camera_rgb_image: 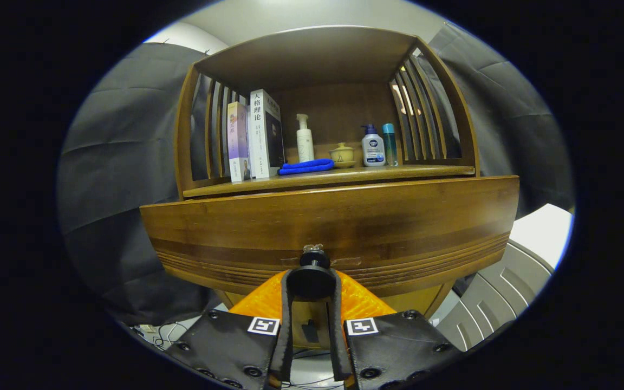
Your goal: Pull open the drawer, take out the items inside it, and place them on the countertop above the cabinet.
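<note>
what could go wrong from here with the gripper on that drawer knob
1. The gripper is shut on the small round black knob near the fingertips; a pull off to one side might let it slip out.
2. The drawer front looks wide with one knob, so an uneven pull may jam it.
3. A jerk could topple the pump bottle on the countertop.

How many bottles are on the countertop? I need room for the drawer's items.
3: a white pump bottle behind the blue cloth, plus a white-and-blue bottle and a teal one side by side. Gripper shut on the drawer knob.
</note>
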